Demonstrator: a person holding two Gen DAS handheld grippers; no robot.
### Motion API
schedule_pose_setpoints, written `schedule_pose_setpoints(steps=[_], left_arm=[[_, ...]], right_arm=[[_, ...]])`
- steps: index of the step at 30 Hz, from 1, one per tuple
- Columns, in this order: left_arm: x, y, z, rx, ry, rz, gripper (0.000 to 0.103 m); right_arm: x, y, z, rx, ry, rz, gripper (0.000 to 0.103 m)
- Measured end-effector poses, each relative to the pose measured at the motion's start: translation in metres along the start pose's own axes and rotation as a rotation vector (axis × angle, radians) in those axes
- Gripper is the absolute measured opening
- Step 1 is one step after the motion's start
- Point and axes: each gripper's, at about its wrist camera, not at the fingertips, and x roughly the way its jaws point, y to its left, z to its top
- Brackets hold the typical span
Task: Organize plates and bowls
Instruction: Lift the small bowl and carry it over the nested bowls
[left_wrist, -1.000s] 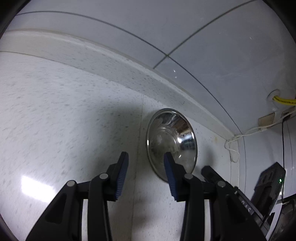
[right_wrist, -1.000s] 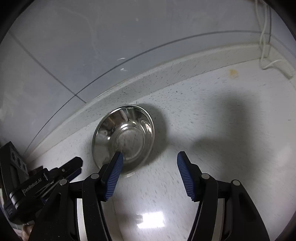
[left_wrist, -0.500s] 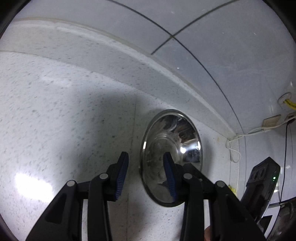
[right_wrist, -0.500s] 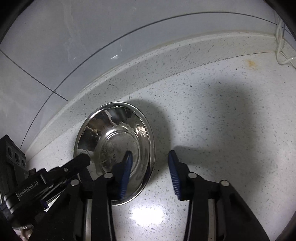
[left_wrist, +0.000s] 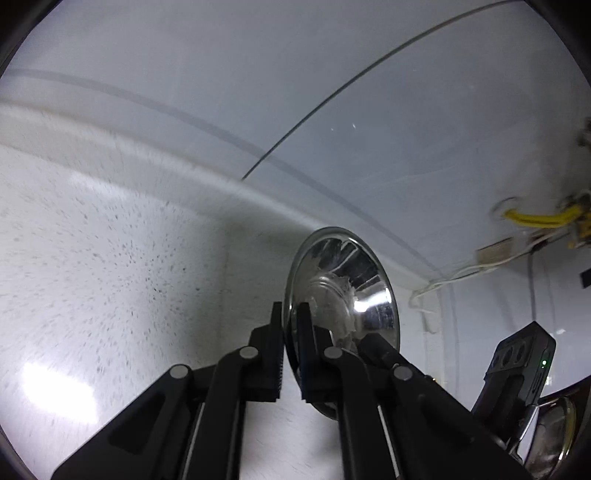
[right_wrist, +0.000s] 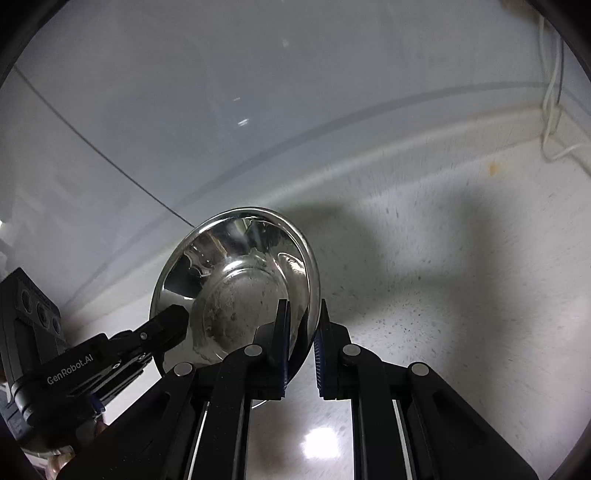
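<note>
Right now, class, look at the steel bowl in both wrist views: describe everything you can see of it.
The steel bowl is round, shiny and mirror-like, with a thin rolled rim, sloping walls and a flat, dull, smudged base. It is empty and tilted. The left gripper and right gripper each pinch its rim on opposite sides, one finger inside, one outside. It sits over the speckled white counter near the wall; whether it touches the counter is unclear.

Counter lies open rightward; wall probably blocks close behind.
</note>
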Motion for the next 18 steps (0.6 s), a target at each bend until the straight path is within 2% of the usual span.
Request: schedule_pose_setpoints(steps=[7, 14, 18], left_arm=[[-0.089, -0.046, -0.026, 0.034, -0.074, -0.033, 0.005], [-0.181, -0.064, -0.099, 0.068, -0.094, -0.066, 0.006], [-0.214, -0.062, -0.145, 0.082, -0.077, -0.091, 0.006]], right_arm=[[-0.093, 0.035, -0.009, -0.024, -0.100, 0.041, 0.011], [-0.175, 0.050, -0.060, -0.072, -0.163, 0.055, 0.011], [-0.217, 0.044, -0.097, -0.091, -0.168, 0.063, 0.011]])
